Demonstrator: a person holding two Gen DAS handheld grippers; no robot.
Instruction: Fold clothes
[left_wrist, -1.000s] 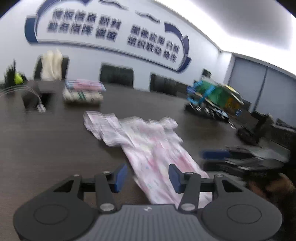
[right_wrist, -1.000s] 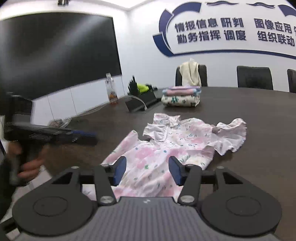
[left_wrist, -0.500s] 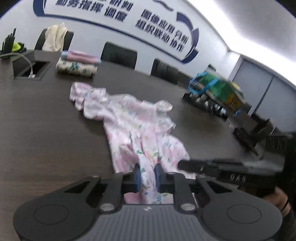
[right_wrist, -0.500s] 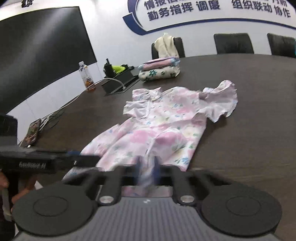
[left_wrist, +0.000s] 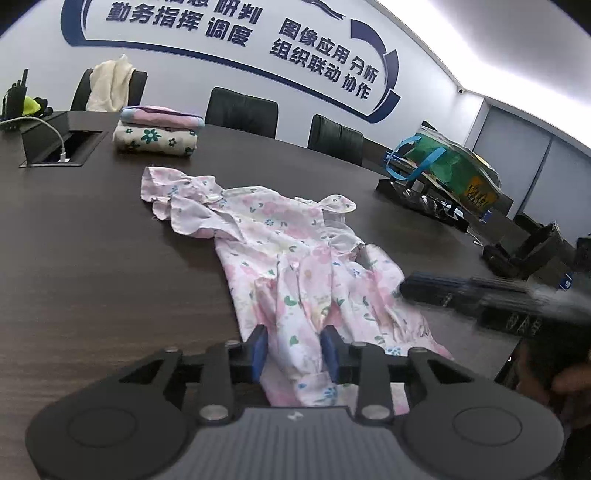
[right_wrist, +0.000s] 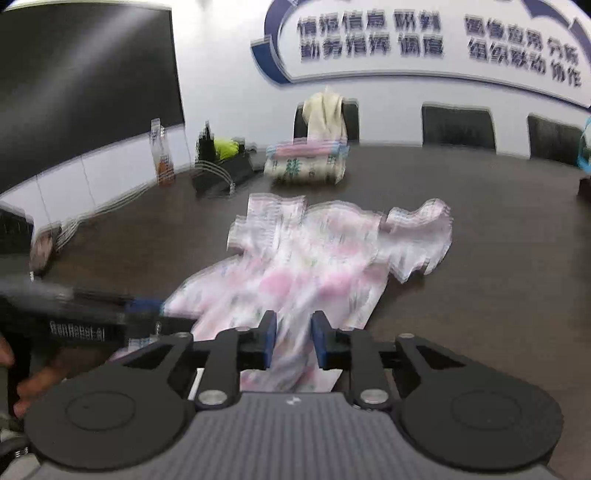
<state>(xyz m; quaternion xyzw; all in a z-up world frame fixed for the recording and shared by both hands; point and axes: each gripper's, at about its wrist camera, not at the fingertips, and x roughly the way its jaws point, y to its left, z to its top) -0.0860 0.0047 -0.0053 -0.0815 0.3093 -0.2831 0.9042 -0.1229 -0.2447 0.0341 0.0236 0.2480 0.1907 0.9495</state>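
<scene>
Floral dress (left_wrist: 280, 240) lies rumpled mid-desk (left_wrist: 92, 277), hem at six o'clock; left gripper (left_wrist: 295, 350) and right gripper (right_wrist: 293, 341) fingers opening, hem cloth between; recommend regripping the hem corners squarely before any fold.

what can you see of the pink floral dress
The dress is thin, light fabric, pink with small flowers and ruffled sleeves, lying crumpled and unfolded on the dark table. Its near hem runs between the pads of the left gripper and the right gripper, both jaws opening.
</scene>
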